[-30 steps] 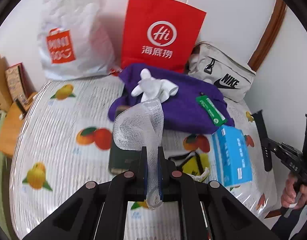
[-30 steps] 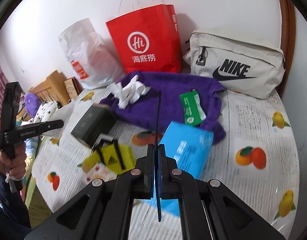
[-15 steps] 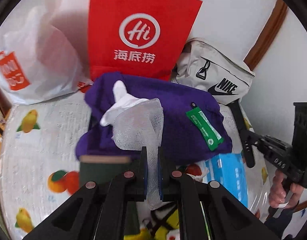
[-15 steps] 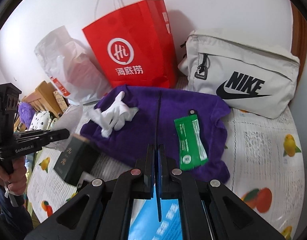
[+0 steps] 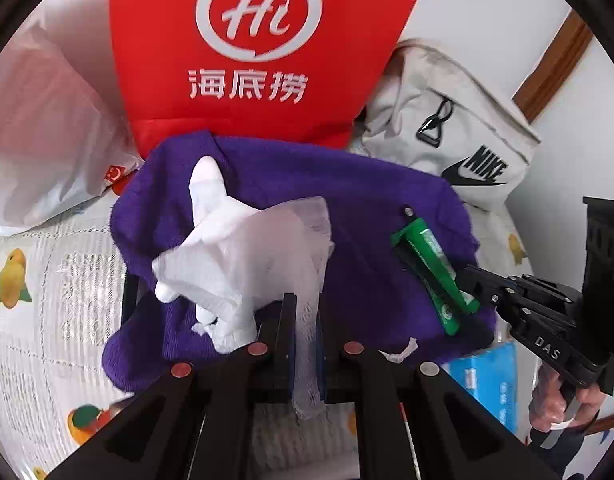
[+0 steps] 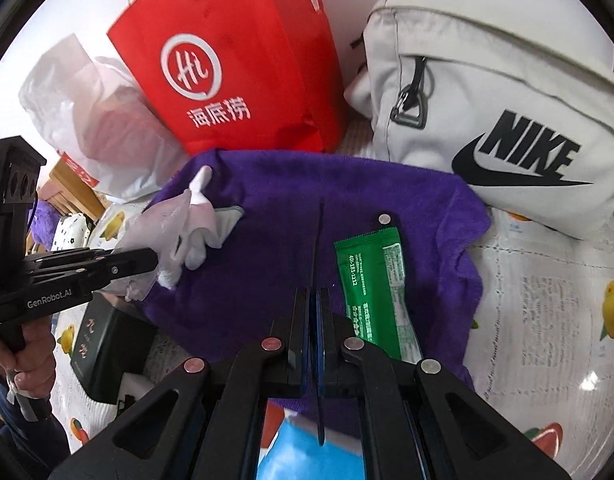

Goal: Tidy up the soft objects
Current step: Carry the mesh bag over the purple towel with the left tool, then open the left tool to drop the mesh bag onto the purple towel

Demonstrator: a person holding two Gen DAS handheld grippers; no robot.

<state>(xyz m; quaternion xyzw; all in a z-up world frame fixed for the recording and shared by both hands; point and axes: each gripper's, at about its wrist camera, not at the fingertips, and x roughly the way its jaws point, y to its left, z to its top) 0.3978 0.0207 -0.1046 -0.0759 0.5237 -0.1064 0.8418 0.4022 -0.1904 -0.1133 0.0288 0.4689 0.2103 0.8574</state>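
Partly hidden under the purple towel (image 5: 371, 248), a dark box (image 6: 107, 344) showed only 1 corner, and a blue packet (image 5: 487, 380) was cut off at its near edge. On the towel lay a white glove (image 5: 211, 208) and a green sachet (image 6: 371, 292). The left gripper (image 5: 307, 320) was clamped on a gauze strip (image 5: 275, 248) draped over that glove; the right gripper (image 6: 317, 312) pinched a thin dark strip (image 6: 319, 240). Behind the towel stood a red bag (image 5: 251, 52), a white plastic bag (image 5: 43, 136) and a grey Nike pouch (image 6: 499, 120), all on a fruit-print tablecloth (image 6: 547, 304) against a white wall.
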